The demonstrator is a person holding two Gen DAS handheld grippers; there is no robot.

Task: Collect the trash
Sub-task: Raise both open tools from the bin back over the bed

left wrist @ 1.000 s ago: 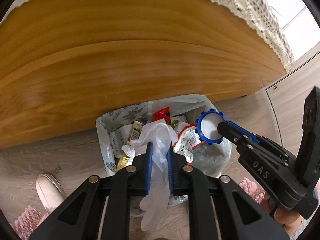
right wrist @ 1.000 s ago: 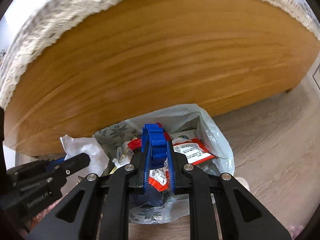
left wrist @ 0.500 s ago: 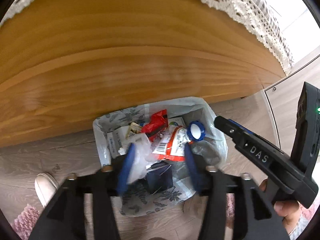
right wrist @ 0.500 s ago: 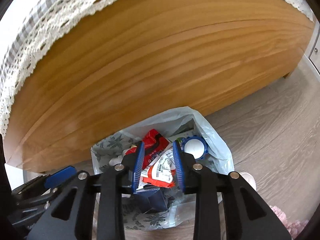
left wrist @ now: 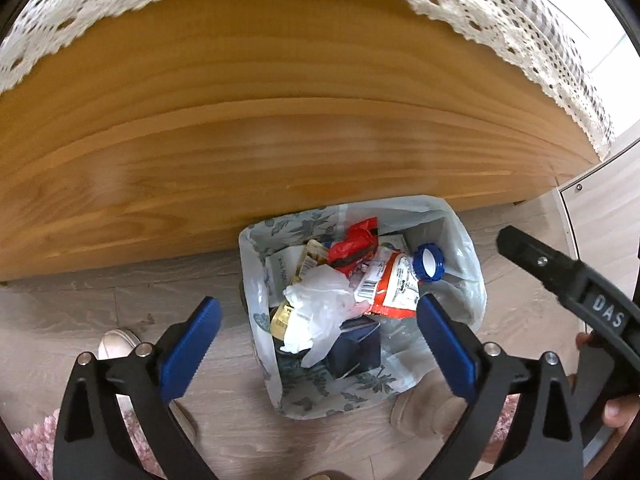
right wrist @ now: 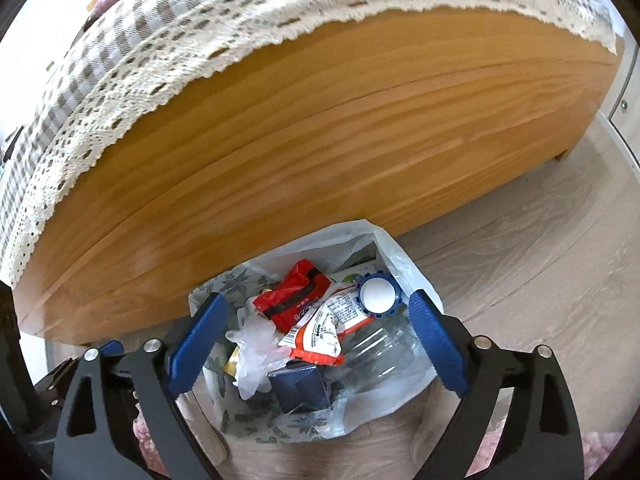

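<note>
Both of your grippers have let go. A second ago your left gripper (left wrist: 318, 330) was clenched on the white glove (left wrist: 320, 312); its jaws have just been opening and now stand wide with nothing pressed between the blue pads (left wrist: 188, 348). The glove lies crumpled in the bag (left wrist: 460, 240), on top of the other trash, beside the red-and-white packet (left wrist: 394, 284).

Your right gripper (right wrist: 316, 338) held the blue-capped bottle (right wrist: 378, 294) by its cap a second ago. Its jaws have just been opening too, and they now stand spread apart, empty. The bottle lies in the bag (right wrist: 400, 256), cap up toward the far right corner, its clear body (right wrist: 380, 344) running down under the packet (right wrist: 324, 328). Half a second ago the cap was already free of the pads.

Also in the bag are a red wrapper (right wrist: 296, 292), a dark blue box (right wrist: 300, 388) near the bottom, and a yellow sachet (left wrist: 282, 316) at the left.

The bag stands open on the grey wood floor (right wrist: 540, 280), right against the wooden bed side (left wrist: 280, 140), with the lace-edged cloth (right wrist: 120, 92) hanging above. In the left view your right gripper (left wrist: 568, 280) shows at the right edge, with your fingers (left wrist: 620, 412) on its handle. 2 pale slippers (left wrist: 116, 344) flank the bag there, 1 on each side.
</note>
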